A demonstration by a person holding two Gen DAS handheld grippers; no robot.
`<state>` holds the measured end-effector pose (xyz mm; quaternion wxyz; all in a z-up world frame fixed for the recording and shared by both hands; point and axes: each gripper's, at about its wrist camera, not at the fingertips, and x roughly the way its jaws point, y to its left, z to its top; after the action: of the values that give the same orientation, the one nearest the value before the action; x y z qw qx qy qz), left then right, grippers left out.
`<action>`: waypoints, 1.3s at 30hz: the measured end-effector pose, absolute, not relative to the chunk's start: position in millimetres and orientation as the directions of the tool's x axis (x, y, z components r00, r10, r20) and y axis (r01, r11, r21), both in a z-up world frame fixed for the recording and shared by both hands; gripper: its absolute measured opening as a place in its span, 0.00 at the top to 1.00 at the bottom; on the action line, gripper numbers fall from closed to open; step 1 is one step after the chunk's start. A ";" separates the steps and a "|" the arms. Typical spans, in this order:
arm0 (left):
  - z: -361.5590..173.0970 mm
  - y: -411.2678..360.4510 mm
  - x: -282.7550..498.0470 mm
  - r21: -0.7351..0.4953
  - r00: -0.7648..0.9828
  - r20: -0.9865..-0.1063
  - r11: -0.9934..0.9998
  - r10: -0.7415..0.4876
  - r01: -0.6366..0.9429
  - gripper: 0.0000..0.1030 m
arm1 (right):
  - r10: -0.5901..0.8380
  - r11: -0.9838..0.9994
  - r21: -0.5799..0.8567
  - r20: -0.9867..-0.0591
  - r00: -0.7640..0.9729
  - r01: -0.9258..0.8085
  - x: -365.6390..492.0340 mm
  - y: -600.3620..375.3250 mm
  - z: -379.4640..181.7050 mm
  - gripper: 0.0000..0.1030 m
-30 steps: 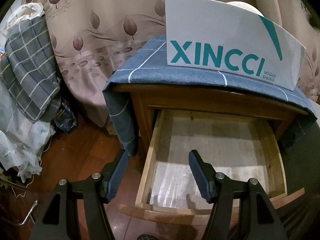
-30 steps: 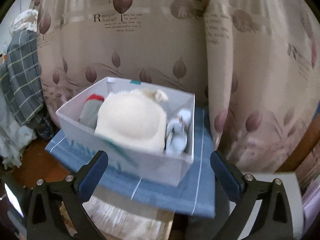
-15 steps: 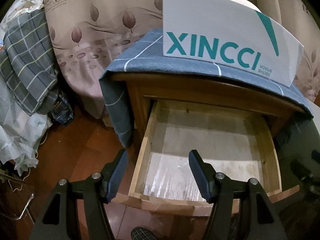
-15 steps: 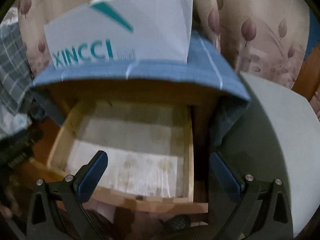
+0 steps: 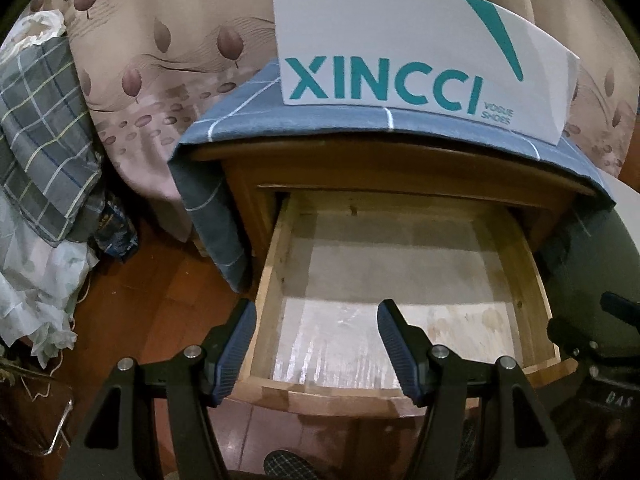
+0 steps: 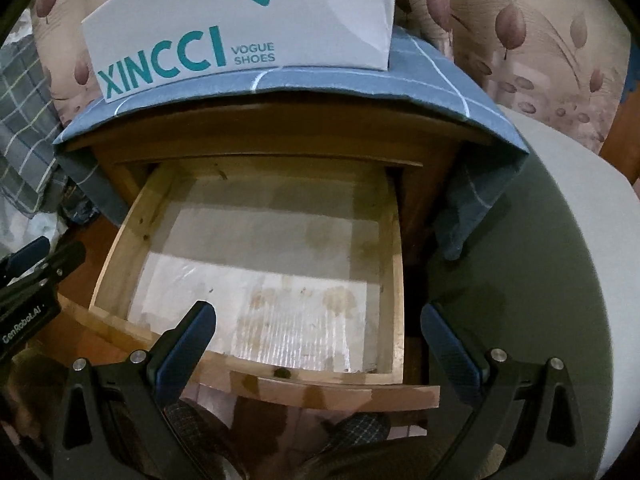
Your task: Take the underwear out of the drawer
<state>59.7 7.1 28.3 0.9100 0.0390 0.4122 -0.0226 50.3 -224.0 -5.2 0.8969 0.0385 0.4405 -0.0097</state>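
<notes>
Hovering with jaws spread, both grippers (left (image 5: 316, 334), right (image 6: 316, 336)) face the rectangular wooden drawer (image 6: 394, 248), paper-lined.

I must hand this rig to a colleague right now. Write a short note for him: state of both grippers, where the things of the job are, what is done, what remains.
Left gripper: open, holds nothing, above the front left corner of the open wooden drawer.
Right gripper: open, holds nothing, above the drawer's front edge.
Drawer: pulled out; only a pale paper liner shows inside, no underwear visible.
White XINCCI shoe box: on the blue checked cloth on top of the cabinet; its contents are not visible now.
Done: the drawer seems emptied.
Left: probably nothing to take out; check the hidden back part.
</notes>
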 end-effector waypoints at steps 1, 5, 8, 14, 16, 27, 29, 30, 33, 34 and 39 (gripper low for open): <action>27.8 5.7 60.0 0.056 0.658 -0.753 0.995 -0.009 0.077 0.37 | 0.025 0.995 0.079 -0.796 0.605 0.063 51.1 -227.6 -7.1 0.02; 27.5 3.7 59.4 0.062 0.659 -0.752 0.995 -0.008 0.083 0.37 | 0.042 0.990 0.116 -0.799 0.600 0.086 52.2 -234.4 -9.2 0.02; 27.0 3.4 59.5 0.062 0.658 -0.753 0.995 -0.008 0.083 0.37 | 0.032 0.992 0.100 -0.798 0.601 0.080 51.9 -231.3 -9.1 0.02; 26.2 4.2 61.3 0.055 0.652 -0.758 0.995 -0.012 0.082 0.37 | 0.010 0.998 0.049 -0.808 0.590 0.050 53.8 -220.2 -11.9 0.02; 25.8 4.0 62.3 0.054 0.651 -0.759 0.995 -0.012 0.081 0.37 | 0.011 0.998 0.046 -0.808 0.590 0.045 53.7 -218.9 -12.4 0.02; 24.4 3.0 64.9 0.034 0.640 -0.768 0.996 -0.031 0.089 0.37 | -0.004 0.999 0.026 -0.807 0.590 0.042 53.0 -216.9 -12.6 0.02; 23.9 2.3 65.3 0.033 0.638 -0.769 0.996 -0.031 0.089 0.37 | -0.007 0.999 0.021 -0.808 0.590 0.039 52.9 -216.1 -12.8 0.02; 23.6 2.5 65.3 0.032 0.638 -0.769 0.995 -0.033 0.090 0.37 | -0.008 0.999 0.019 -0.808 0.588 0.038 53.2 -215.9 -13.0 0.02; 23.5 2.0 64.7 0.033 0.639 -0.769 0.995 -0.033 0.091 0.37 | -0.009 0.999 0.015 -0.810 0.586 0.037 53.8 -215.3 -13.5 0.02; 23.3 1.9 64.6 0.033 0.639 -0.769 0.995 -0.034 0.093 0.37 | -0.008 0.999 0.016 -0.810 0.587 0.036 53.8 -215.4 -13.5 0.02; 22.8 0.4 63.5 0.038 0.640 -0.768 0.995 -0.031 0.095 0.37 | -0.010 0.999 0.010 -0.811 0.585 0.031 54.4 -214.8 -15.1 0.02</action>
<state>63.5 0.4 22.8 0.9048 0.0376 0.4228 -0.0350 54.4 -214.8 -15.1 0.8900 0.0117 0.4556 -0.0116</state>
